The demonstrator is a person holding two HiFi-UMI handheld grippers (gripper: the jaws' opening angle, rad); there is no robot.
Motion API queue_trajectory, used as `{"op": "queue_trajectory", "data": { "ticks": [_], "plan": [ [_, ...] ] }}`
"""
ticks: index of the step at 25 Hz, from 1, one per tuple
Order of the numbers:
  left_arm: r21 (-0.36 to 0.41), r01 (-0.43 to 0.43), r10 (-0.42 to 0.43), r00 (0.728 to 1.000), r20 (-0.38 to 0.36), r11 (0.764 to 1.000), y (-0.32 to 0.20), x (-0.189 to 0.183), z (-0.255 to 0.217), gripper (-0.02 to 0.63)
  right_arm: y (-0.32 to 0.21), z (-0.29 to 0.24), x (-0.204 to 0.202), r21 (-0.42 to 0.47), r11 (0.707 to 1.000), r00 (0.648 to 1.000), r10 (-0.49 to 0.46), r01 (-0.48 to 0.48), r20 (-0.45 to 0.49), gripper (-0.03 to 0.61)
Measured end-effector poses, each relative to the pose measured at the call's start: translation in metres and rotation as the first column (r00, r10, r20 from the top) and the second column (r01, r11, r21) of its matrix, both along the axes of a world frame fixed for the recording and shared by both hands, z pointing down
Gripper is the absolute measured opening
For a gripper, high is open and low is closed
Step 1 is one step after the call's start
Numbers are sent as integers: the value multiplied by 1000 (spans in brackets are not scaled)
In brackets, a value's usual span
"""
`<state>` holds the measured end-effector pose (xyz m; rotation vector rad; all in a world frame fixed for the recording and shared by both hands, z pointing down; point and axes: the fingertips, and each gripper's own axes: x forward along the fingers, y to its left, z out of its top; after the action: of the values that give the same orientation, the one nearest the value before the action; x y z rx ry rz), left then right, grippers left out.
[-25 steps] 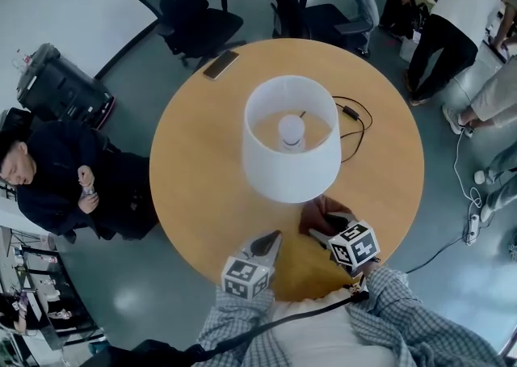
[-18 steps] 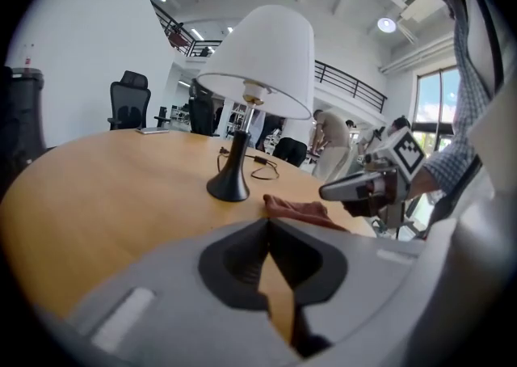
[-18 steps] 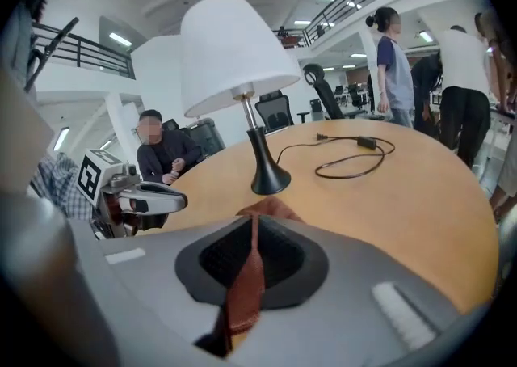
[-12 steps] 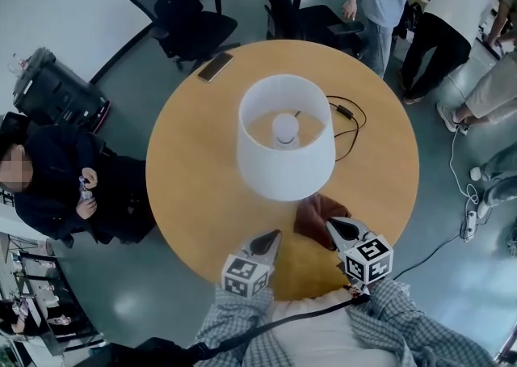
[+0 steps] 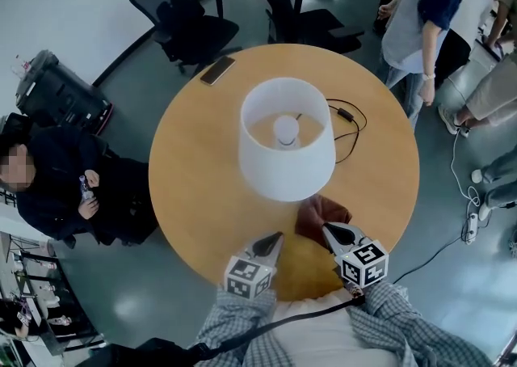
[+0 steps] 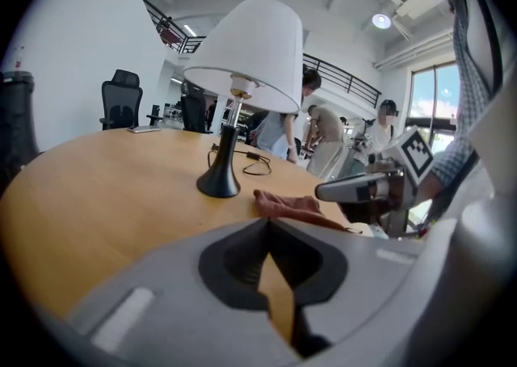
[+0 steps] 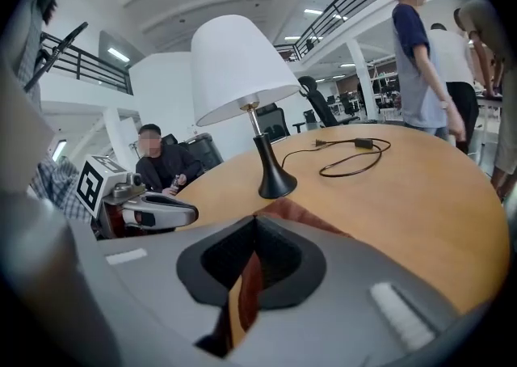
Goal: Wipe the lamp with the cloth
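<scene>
Round table (image 5: pixel 198 167), white lamp (image 5: pixel 287 159) — right hand-held gripper (image 5: pixel 328 229) pinching brown cloth (image 5: pixel 317 216)

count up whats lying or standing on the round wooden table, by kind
white-shaded lamp with black base: 1
reddish-brown cloth: 1
dark flat phone: 1
black power cord: 1
total: 4

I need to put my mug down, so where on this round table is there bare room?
The left half of the table is bare, from the lamp out to the rim, this side of the phone. Right of the lamp the cord crowds it; the near edge holds the cloth.
</scene>
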<state>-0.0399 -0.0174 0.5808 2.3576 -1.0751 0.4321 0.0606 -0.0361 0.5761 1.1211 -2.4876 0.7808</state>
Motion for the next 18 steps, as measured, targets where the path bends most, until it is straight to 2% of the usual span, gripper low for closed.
{"op": "queue_trajectory", "data": {
  "ticks": [18],
  "plan": [
    [23,-4,4,1000,25,1000,-3,-1,-9,2,-2,-4,-7,-1,998,998,-64,64,-12,3]
  ]
}}
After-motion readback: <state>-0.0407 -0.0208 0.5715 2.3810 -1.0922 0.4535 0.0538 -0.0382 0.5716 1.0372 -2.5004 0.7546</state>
